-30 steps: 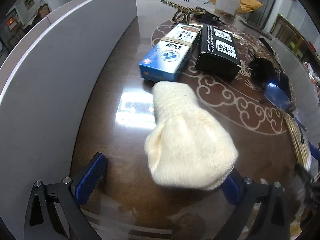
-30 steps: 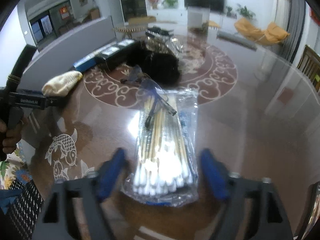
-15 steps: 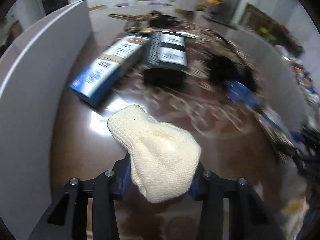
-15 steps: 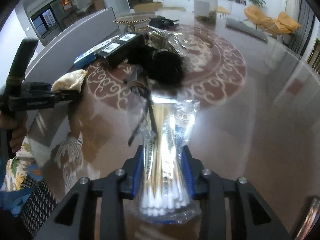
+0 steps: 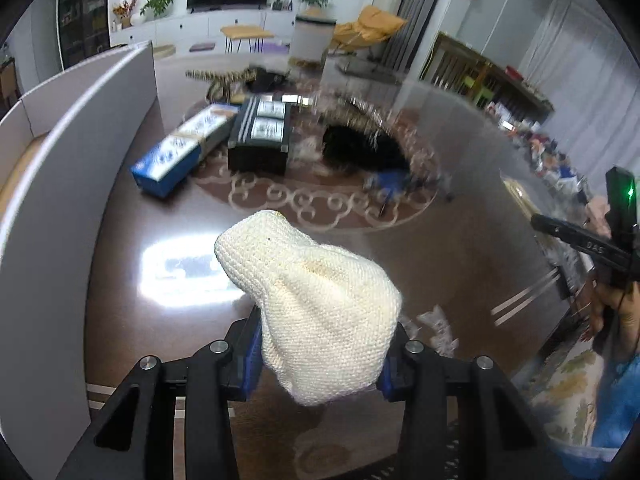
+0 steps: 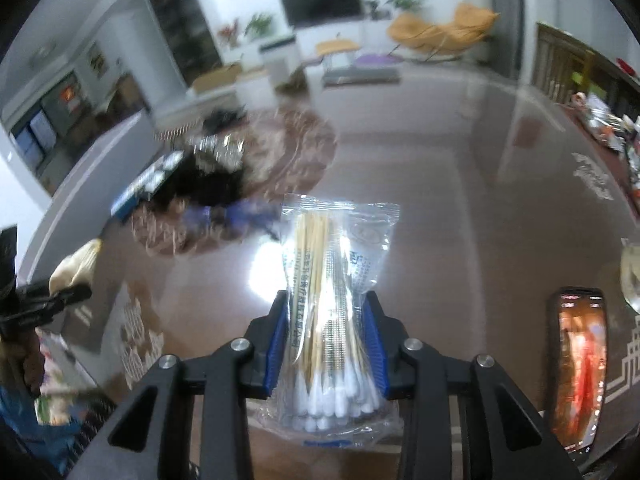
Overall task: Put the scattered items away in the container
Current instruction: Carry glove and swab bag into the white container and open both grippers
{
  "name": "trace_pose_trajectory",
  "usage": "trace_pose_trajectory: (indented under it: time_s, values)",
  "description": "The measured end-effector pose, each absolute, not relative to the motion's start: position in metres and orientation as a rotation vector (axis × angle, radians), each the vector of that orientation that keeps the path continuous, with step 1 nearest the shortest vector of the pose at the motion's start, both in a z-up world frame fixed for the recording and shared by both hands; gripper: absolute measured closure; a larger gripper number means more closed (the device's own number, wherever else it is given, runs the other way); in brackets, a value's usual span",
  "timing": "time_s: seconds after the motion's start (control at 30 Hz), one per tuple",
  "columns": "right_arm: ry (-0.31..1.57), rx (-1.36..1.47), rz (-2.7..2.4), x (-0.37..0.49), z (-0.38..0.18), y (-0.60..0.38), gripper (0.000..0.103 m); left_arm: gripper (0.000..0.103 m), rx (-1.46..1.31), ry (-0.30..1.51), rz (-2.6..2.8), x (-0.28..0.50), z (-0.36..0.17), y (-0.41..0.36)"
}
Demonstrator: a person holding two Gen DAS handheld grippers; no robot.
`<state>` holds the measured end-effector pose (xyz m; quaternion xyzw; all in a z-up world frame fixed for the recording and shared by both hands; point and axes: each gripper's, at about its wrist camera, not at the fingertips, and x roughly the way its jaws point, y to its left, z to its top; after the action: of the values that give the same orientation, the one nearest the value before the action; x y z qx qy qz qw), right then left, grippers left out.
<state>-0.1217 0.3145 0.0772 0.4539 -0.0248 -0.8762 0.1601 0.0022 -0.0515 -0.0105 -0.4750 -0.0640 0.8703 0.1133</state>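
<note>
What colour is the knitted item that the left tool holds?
Cream white; the knitted item shows best in the left wrist view.

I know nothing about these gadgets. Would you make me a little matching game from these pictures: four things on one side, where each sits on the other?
Things:
1. cream knitted pouch
2. bag of cotton swabs
3. phone
4. blue box

Places:
A. lying on the table, screen lit
B. clamped in the right gripper
C. beside the black box
D. clamped in the left gripper

Pairs: 1-D, 2-B, 3-A, 4-C

Cream knit glove (image 5: 316, 312), swab pack (image 6: 328, 312) lifted.
</note>
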Motion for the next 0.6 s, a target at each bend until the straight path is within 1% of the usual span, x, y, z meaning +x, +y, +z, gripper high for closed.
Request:
trace_pose_trajectory:
  time_s: [0.17,0.3,0.4,0.47,0.6]
  values:
    - [-0.182,1.181,-2.489,-0.127,0.110,0.299,0.067,0.059,-1.312,-0.296,2.581,0.010,0.022,-0.076]
    - [-0.211,1.096,-2.381,-0.141,0.135,0.240,0.067,0.059,-1.249,-0.390,2.648,0.023,0.055,-0.121]
    - [-0.211,1.029,-2.242,-0.152,0.152,0.158,0.067,0.059,-1.242,-0.449,2.731,0.033,0.072,-0.171]
    - [-0.191,0.994,-2.149,-0.156,0.161,0.100,0.067,0.059,-1.261,-0.456,2.811,0.039,0.077,-0.208]
    - [-0.134,0.943,-1.982,-0.151,0.172,-0.009,0.067,0.059,-1.371,-0.509,2.923,0.047,0.070,-0.280]
